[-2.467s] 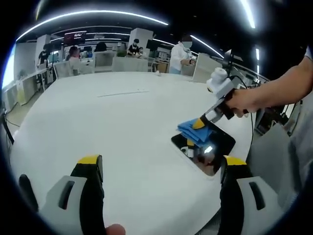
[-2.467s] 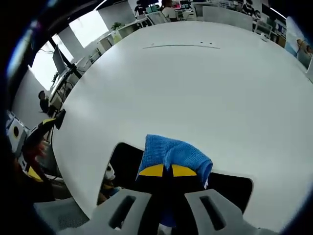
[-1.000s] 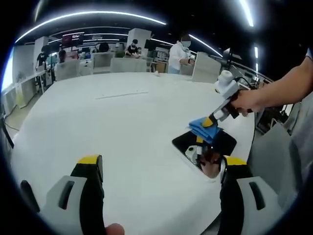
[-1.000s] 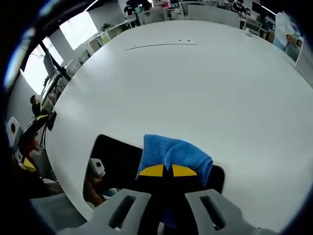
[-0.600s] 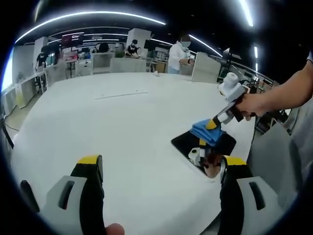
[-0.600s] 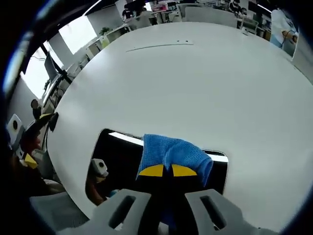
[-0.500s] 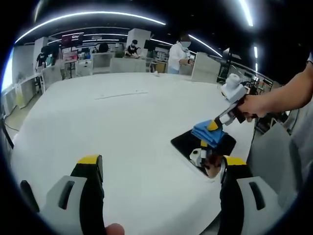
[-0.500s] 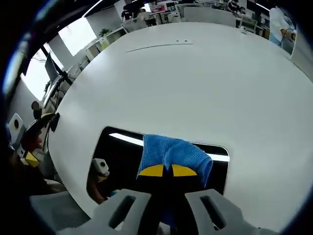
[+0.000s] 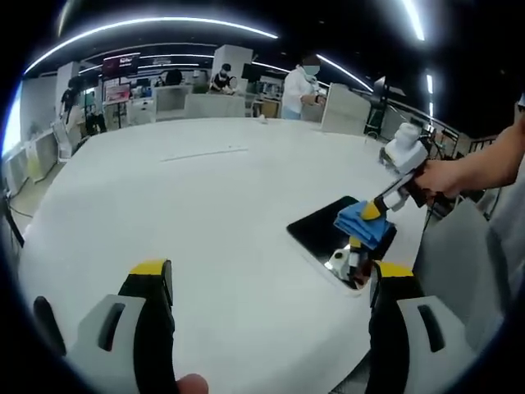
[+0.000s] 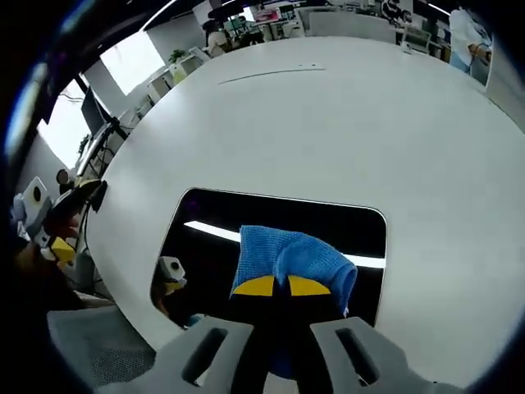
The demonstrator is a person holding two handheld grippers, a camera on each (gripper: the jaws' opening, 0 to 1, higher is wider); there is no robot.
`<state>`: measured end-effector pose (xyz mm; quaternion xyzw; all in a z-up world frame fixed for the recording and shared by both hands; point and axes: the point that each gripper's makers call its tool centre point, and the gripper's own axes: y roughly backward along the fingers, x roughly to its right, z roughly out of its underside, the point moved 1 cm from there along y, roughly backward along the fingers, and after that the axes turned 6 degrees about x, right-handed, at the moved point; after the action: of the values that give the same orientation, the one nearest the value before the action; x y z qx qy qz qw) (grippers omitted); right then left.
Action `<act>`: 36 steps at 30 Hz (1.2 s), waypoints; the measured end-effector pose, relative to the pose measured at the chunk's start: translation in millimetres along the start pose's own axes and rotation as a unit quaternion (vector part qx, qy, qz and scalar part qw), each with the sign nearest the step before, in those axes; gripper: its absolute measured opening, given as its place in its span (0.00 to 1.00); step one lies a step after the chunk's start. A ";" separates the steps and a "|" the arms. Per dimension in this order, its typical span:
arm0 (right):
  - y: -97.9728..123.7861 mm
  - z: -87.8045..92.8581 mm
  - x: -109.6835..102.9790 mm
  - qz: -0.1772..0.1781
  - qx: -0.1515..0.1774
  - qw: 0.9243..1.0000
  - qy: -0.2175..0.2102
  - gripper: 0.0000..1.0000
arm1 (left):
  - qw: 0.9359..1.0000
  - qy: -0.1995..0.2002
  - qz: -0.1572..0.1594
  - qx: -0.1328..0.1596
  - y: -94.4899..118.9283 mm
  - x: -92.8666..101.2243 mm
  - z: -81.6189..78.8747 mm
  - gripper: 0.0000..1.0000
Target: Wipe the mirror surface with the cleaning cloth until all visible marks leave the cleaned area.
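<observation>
1. Sliding across the glass since two and a half seconds ago, the right gripper (image 9: 371,211) has carried the cleaning cloth (image 9: 363,223) from the mirror's far corner toward its near right end, as the left gripper view shows it.
2. Left gripper view: the mirror (image 9: 332,232) lies flat on the white tabletop (image 9: 197,213), a dark rounded rectangle out to the right of centre. The left gripper (image 9: 267,279) hangs above the tabletop with its jaws spread wide and nothing between them, well apart from the mirror. A hand (image 9: 447,176) holds the right gripper from the right edge.
3. Right gripper view: the right gripper (image 10: 274,286) has its yellow tips pinched together on the cleaning cloth (image 10: 291,254), the blue fold bunched just ahead of them. The mirror (image 10: 271,217) now spreads wide beneath and beyond the cloth, with a bright strip of reflected light across it.
4. Where it matters: the mirror's long axis runs across the right gripper view, left to right, and most bare glass lies ahead and to the left of the cloth. The right gripper is the one on the job; the left is far off.
5. My read: wiping is mid-way, with more passes along that long axis likely needed. Any marks are too faint to make out.
</observation>
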<state>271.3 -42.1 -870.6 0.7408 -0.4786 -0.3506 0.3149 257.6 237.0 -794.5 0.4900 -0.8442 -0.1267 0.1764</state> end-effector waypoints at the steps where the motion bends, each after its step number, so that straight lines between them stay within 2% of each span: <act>1: 1.1 1.8 -0.2 -0.001 0.000 1.000 -0.005 0.00 | 1.000 0.000 0.000 -0.001 0.0 -0.3 0.9 0.99; 12: 10.2 17.1 -3.2 -0.008 -0.002 1.000 -0.025 0.00 | 1.000 0.006 -0.003 0.011 0.0 5.0 -2.0 0.99; 24: 22.3 38.9 -9.3 -0.020 -0.004 0.999 -0.031 0.00 | 1.000 0.008 -0.002 0.006 6.0 8.6 7.2 0.99; 36: 35.4 55.5 -17.5 -0.029 -0.012 0.999 -0.029 0.00 | 1.000 0.007 0.005 0.015 -0.4 14.1 4.6 0.99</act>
<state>203.2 -45.2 -869.2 0.7401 -0.4612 -0.3868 0.2998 249.5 224.7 -796.4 0.4892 -0.8473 -0.1094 0.1756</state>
